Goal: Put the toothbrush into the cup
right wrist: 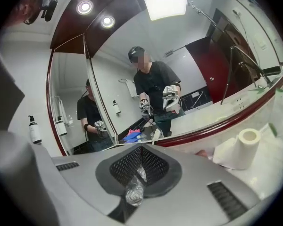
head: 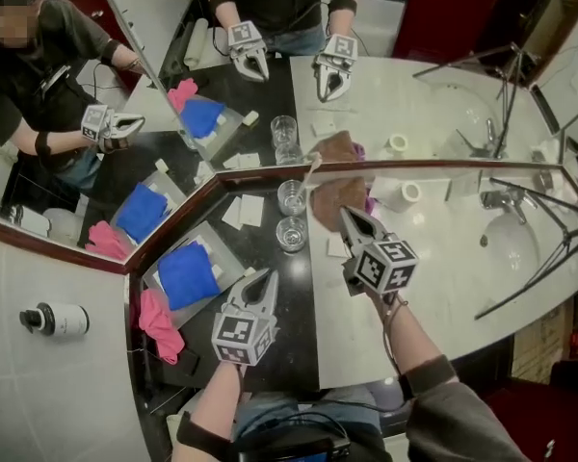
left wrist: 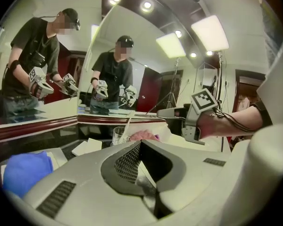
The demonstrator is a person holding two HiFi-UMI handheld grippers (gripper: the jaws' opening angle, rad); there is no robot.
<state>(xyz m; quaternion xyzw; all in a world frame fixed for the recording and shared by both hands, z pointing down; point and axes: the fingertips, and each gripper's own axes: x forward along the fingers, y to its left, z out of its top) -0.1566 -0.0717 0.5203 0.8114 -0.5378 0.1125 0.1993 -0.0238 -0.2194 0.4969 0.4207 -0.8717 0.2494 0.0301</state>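
Nearest the lens, two grey plastic grippers with marker cubes are held over a vanity counter. The left gripper (head: 267, 278) is poised above the glossy black stone strip (head: 294, 340) with its jaws pressed together on nothing. The right gripper (head: 348, 213) is raised over the pale marble-patterned top (head: 443, 287), its jaws likewise closed and empty. The slim white toothbrush (left wrist: 129, 121) is seen leaning inside a clear cylindrical glass cup (left wrist: 117, 135), close to the dark red mirror ledge. A second clear glass (head: 291, 234) is set just in front of that cup. A crumpled brownish-pink cloth (head: 335, 198) is bunched just right of the glasses, and a white paper roll (head: 409, 192) is stood upright further right. A round white basin (head: 509, 248) with a chrome tap (head: 499, 200) is sunk into the marble at the right. On the left, a folded blue cloth (head: 188, 275) is laid on a clear tray, with a pink cloth (head: 160, 323) beside it. A white pump bottle (head: 58, 319) is mounted on the pale wall. The angled mirror panels (head: 414, 104) reflect the person and both grippers.
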